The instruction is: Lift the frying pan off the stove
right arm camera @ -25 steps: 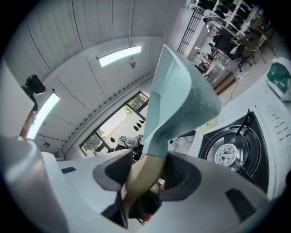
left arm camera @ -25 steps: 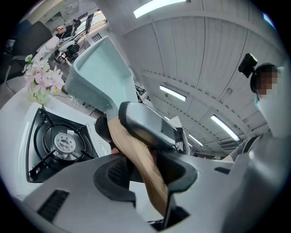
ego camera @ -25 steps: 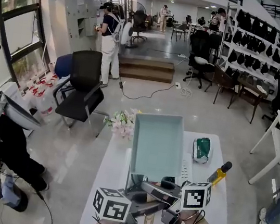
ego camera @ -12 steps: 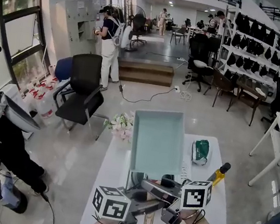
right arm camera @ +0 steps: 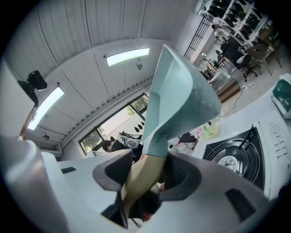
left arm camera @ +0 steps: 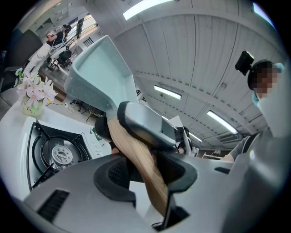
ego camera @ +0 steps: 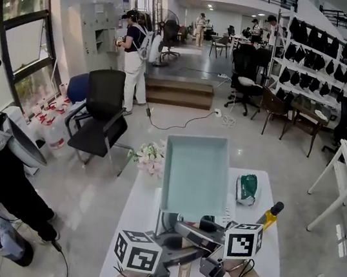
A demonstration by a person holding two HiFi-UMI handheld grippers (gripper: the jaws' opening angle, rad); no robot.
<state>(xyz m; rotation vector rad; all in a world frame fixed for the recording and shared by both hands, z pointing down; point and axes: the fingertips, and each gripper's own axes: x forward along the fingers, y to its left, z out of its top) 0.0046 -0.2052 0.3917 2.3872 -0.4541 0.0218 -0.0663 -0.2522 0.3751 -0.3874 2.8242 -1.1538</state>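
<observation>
A pale teal square frying pan (ego camera: 195, 174) hangs tilted in the air above the black gas stove (ego camera: 165, 221) on the white table. Both grippers grip its wooden handle (ego camera: 184, 274). My left gripper (ego camera: 182, 257) is shut on the handle lower down, and the wood (left arm camera: 142, 160) runs between its jaws. My right gripper (ego camera: 196, 233) is shut on the handle closer to the pan's body. In the right gripper view the pan (right arm camera: 181, 98) rises from the handle (right arm camera: 143, 178), with the bare burner (right arm camera: 235, 155) below. The left gripper view also shows the burner (left arm camera: 59, 154) with nothing on it.
On the table's right side lie a green pouch (ego camera: 246, 185) and a yellow bottle (ego camera: 270, 215). Pink flowers (ego camera: 151, 153) stand at the table's far left corner. A black office chair (ego camera: 102, 117) is on the floor beyond. People stand far back in the room.
The pan and both grippers stay where they were. Only the head view has drifted a little and someone at the right edge has moved.
</observation>
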